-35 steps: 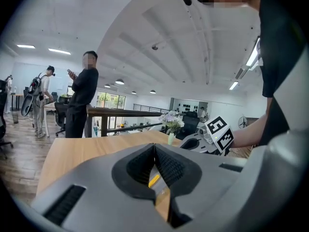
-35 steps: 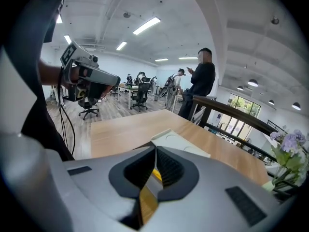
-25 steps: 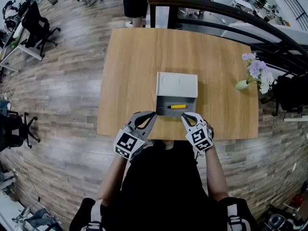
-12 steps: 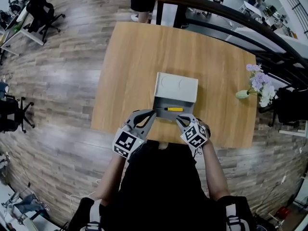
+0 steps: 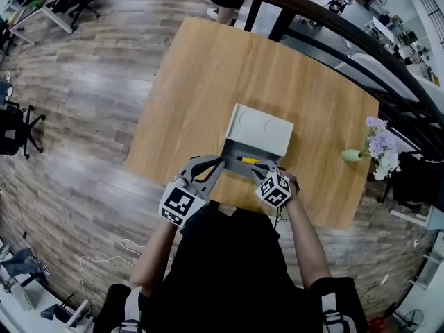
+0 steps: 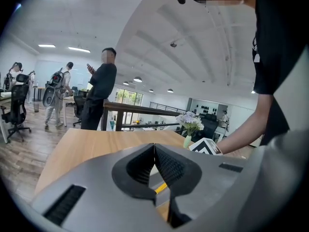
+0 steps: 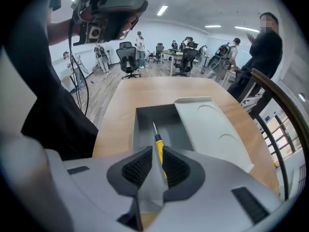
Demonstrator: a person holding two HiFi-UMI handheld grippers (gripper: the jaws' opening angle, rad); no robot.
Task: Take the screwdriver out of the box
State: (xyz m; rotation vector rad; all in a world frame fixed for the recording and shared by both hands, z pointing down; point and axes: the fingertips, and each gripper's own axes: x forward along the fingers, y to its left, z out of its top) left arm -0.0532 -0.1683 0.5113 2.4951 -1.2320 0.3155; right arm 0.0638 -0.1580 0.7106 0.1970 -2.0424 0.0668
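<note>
Screwdriver (image 7: pixel 158 145), yellow-handled, lies lengthwise on the floor of the open grey box (image 7: pixel 166 127) at the centre of the right gripper view. Its thin metal tip points toward the box's far wall, so it has not left the box. The box sits near the lower edge of the wooden table (image 5: pixel 208 75) in the head view, with its pale lid (image 7: pixel 212 129) folded back toward the right of the right gripper view. The right gripper (image 7: pixel 156 149) is down at the handle end. Its jaws are only narrowly parted, and the handle runs up between the two ribbed pads. The handle looks to rest against the pad on the frame's right, while a thin sliver of gap shows beside the other pad. From that I judge the pinch is not made, or only just closing, and no lift is evident since the tool looks flat in the tray. The left gripper (image 6: pixel 154 146) has its pads pressed together at the tips with nothing between them. It hovers at the box's near left corner in the head view, and a streak of yellow shows beyond its jaws in the left gripper view. Opening the box and reaching the tool look done. Clamping the handle firmly, raising it clear of the walls and carrying it out look like what is left.
</note>
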